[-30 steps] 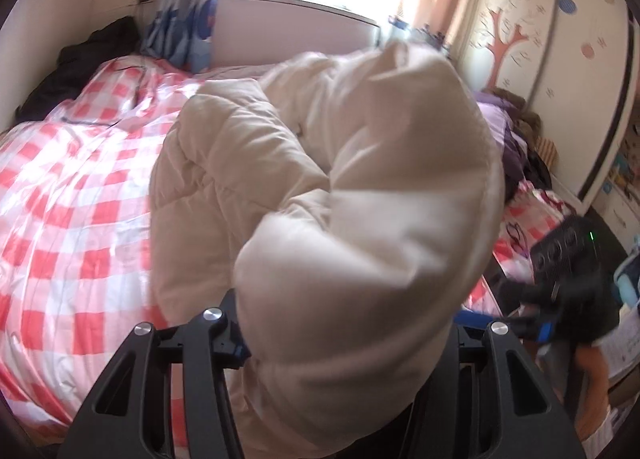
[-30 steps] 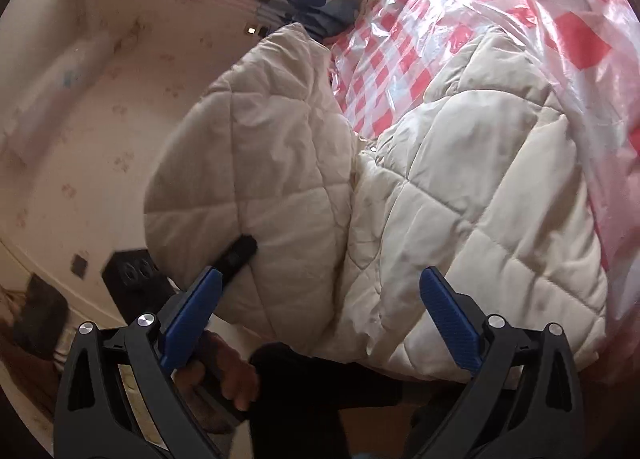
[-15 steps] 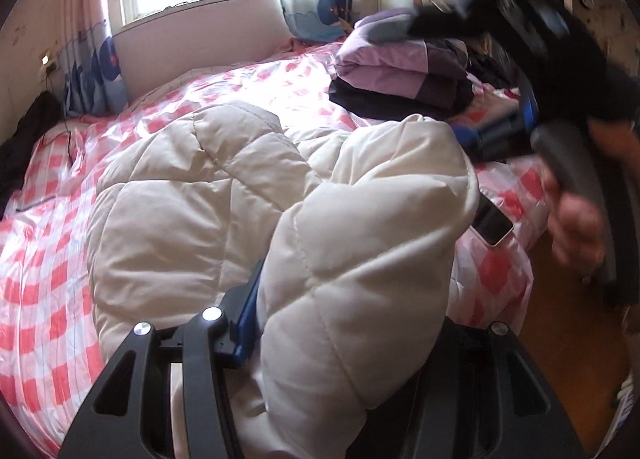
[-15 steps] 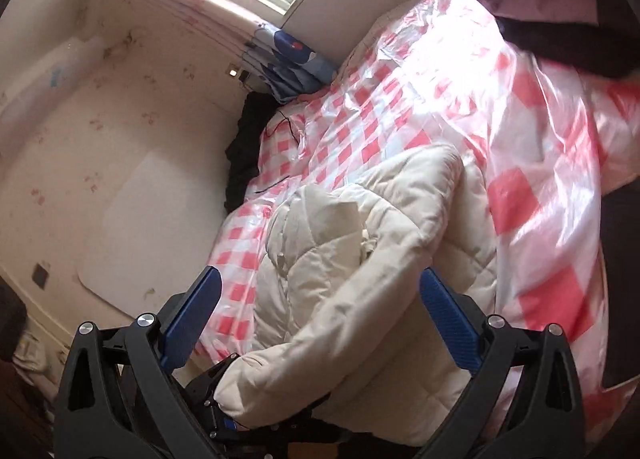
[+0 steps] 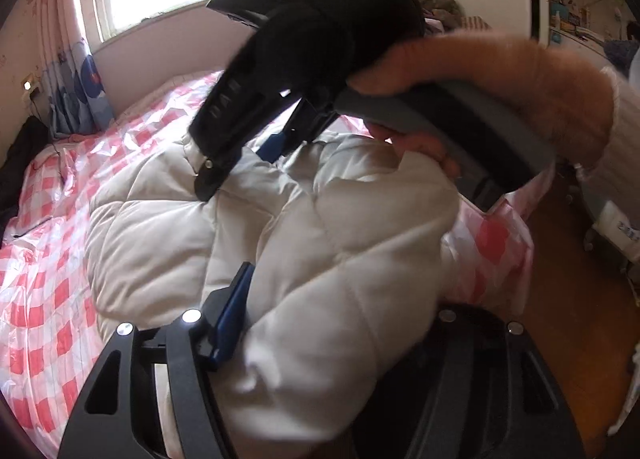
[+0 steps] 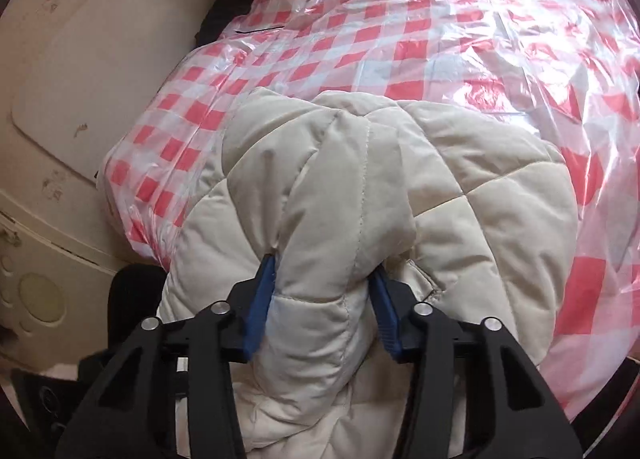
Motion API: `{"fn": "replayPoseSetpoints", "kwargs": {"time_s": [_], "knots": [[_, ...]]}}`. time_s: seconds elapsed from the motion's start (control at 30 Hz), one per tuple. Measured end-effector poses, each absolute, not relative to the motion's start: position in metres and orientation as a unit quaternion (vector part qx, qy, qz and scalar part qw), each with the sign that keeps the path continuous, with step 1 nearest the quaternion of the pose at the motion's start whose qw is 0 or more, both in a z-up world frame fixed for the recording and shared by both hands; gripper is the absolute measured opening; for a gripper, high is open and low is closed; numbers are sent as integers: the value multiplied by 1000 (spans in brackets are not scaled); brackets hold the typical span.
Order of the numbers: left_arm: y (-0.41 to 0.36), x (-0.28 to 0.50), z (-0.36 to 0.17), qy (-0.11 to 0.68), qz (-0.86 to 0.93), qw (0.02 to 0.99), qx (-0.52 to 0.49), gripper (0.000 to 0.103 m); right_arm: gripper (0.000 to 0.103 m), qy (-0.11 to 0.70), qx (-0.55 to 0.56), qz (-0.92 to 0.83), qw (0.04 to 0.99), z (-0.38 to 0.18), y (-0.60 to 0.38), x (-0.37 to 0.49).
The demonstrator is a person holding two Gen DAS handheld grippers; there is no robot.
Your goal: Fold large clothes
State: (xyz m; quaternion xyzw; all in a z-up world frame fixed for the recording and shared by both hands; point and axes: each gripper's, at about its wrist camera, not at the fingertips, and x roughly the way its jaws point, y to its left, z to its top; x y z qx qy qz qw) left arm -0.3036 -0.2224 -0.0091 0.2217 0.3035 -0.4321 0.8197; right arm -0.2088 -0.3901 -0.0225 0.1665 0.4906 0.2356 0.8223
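A cream quilted puffer coat (image 5: 168, 235) lies bunched at the near edge of a bed with a red-and-white checked cover under clear plastic (image 5: 44, 279). My left gripper (image 5: 320, 323) is shut on a thick fold of the coat; its right finger is hidden by fabric. My right gripper (image 6: 324, 291) is shut on another puffy fold of the coat (image 6: 500, 195), blue pads (image 6: 262, 299) pressing both sides. In the left wrist view the right gripper (image 5: 256, 147) reaches down onto the coat from above, held by a hand (image 5: 492, 75).
A window and pale headboard (image 5: 160, 39) stand behind the bed. Dark clothes (image 5: 20, 151) lie at the far left. Wooden floor (image 5: 580, 299) runs to the right. A cream wall panel (image 6: 80, 79) is left of the bed in the right wrist view.
My right gripper was open above the coat; it came down and shut on a fold. My left gripper kept its hold and swung so the right gripper now fills its upper view.
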Motion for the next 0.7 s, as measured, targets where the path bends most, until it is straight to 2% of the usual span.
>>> {"fn": "replayPoseSetpoints", "kwargs": {"time_s": [0.13,0.23,0.4,0.53,0.7], "knots": [[-176,-304,20,337,-482,793,158,65,33,473,136,224,841,-24,-388,-218],[-139,-278,44,327,-462,820,87,71,22,450,95,230,858,9,-380,-223],[-136,-232,55,318,-447,836,8,72,20,422,25,216,880,61,-377,-245],[-176,-219,21,374,-470,799,-4,75,20,453,51,162,875,23,-422,-262],[-206,-231,10,365,-490,791,36,75,22,477,126,122,861,-64,-454,-274]]}}
